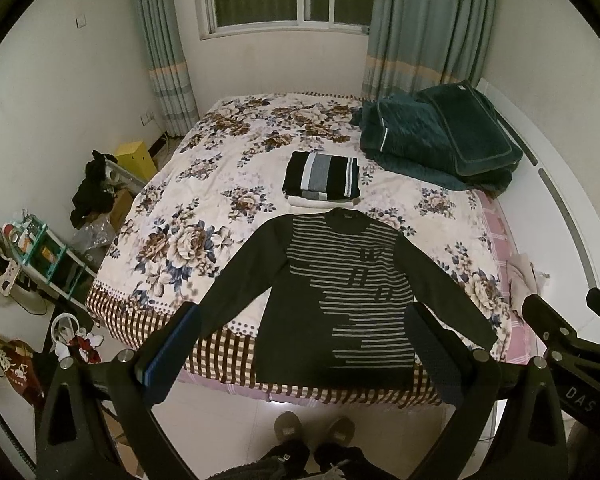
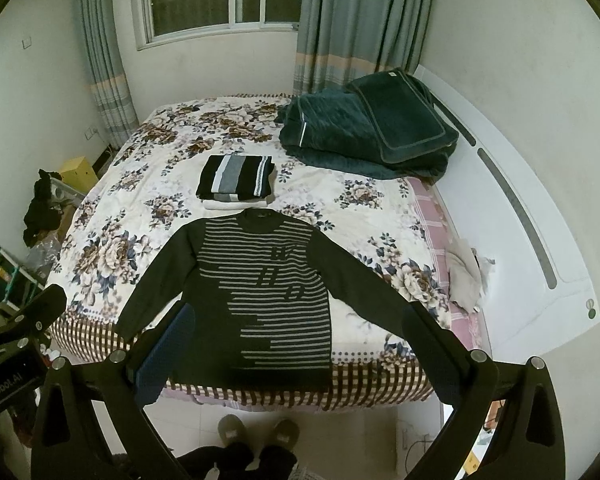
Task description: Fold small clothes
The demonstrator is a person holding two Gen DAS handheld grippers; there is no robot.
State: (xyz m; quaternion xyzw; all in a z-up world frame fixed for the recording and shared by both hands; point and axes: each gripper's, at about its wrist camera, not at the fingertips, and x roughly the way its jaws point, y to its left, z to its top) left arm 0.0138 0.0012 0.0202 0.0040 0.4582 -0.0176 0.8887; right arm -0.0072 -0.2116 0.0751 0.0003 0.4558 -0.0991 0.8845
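A dark sweater with grey stripes [image 1: 340,292] lies flat on the bed, face up, sleeves spread, its hem at the near bed edge; it also shows in the right wrist view [image 2: 260,292]. Behind it sits a stack of folded clothes, a black-and-grey striped one on top [image 1: 320,176] [image 2: 236,178]. My left gripper [image 1: 304,344] is open and empty, held above the near bed edge. My right gripper [image 2: 300,344] is open and empty, at the same height beside it.
The bed has a floral cover [image 1: 220,184]. A folded dark green blanket [image 1: 440,140] lies at the far right. A pale cloth [image 2: 466,276] lies on the right bed edge. Shelves and clutter [image 1: 40,256] stand on the floor to the left. Slippered feet [image 1: 312,430] are below.
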